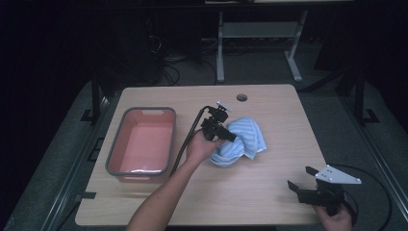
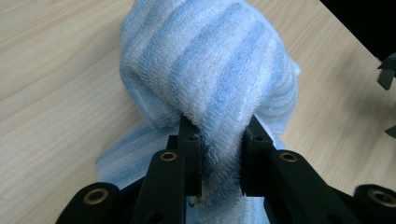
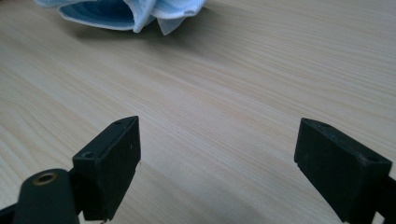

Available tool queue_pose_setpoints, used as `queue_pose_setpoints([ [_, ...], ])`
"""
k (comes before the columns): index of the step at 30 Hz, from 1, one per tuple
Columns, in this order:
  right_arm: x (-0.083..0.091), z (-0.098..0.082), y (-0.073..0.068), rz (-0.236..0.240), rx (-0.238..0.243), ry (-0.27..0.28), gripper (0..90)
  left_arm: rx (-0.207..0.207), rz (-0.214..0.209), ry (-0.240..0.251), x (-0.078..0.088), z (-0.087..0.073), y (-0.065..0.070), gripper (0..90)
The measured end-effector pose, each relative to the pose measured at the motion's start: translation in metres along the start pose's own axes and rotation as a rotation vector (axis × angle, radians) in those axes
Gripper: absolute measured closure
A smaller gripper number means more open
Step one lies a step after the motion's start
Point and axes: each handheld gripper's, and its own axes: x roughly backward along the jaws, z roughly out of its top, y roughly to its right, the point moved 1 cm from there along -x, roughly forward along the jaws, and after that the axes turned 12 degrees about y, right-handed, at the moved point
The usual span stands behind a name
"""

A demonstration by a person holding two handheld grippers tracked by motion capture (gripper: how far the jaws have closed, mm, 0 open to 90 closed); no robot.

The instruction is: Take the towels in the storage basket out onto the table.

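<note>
- The left hand-held gripper [image 2: 219,158] pinched a fold of the soft blue striped towel [image 1: 243,139] in the middle of the wooden desk [image 1: 269,192], maybe to lift it
- The right hand-held gripper [image 3: 217,163] waited wide open, near the desk's corner, well apart from the towel

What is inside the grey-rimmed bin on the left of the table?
The bin shows a bare pink floor with nothing visible in it. Its near wall hides a thin strip of the bottom. The blue striped towel lies outside, on the table.

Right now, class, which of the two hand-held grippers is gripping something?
The left hand-held gripper: its jaws pinch a fold of the blue-and-white striped terry towel. The right hand-held gripper sits open near the table's right edge.
</note>
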Motion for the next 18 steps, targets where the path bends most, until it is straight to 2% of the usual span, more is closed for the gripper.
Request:
queue_pose_setpoints([
  [10, 0.001, 0.000, 0.000, 0.000, -0.001, -0.001, 14.1, 0.005, 0.005, -0.020, -0.013, -0.004, 0.001, 69.4],
  [13, 0.000, 0.000, 0.000, 0.004, 0.003, 0.000, 14.1, 0.019, 0.009, -0.019, -0.015, -0.005, 0.001, 67.9],
  [18, 0.000, 0.000, -0.001, 0.006, 0.004, -0.002, 14.1, 0.020, 0.005, -0.030, -0.018, -0.007, 0.002, 60.5],
])
